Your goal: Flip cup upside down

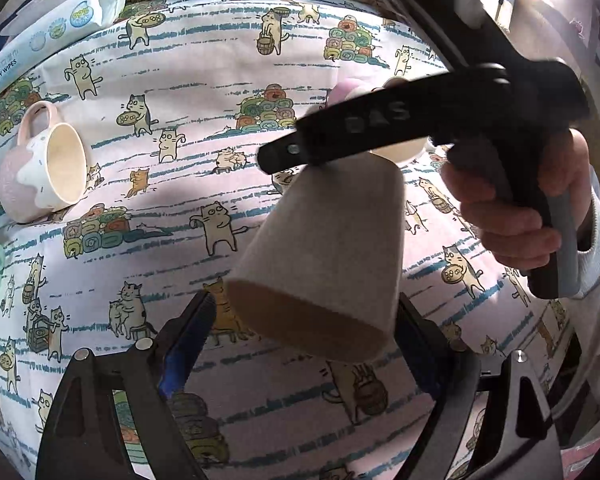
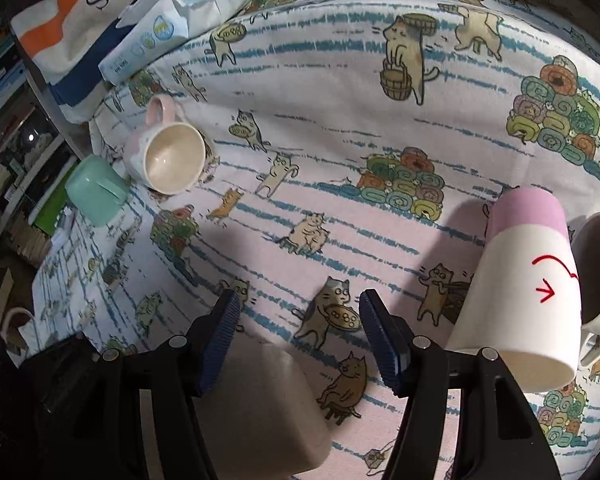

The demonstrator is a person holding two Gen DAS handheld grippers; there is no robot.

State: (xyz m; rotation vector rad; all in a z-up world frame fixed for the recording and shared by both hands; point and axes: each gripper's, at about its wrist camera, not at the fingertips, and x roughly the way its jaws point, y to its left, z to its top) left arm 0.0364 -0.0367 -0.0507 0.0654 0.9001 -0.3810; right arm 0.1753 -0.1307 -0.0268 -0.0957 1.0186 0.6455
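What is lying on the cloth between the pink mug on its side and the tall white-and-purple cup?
Nothing: in the right wrist view, only bare cat-print cloth lies between the pink mug and the white-and-purple cup.

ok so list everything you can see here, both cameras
beige cup: 1, beige, tilted between the left jaws
mug: 1, pink and cream, on its side, far left
mint cup: 1, green, beside that mug
arrow cup: 1, pink and white, tipped over, right
cream mug: 1, right edge
baby wipes: 1 pack, white and blue, far edge
cloth: 1, cat print, under everything
left gripper: black, jaws open
right gripper: black, jaws open, empty
hand: 1, holding the right gripper
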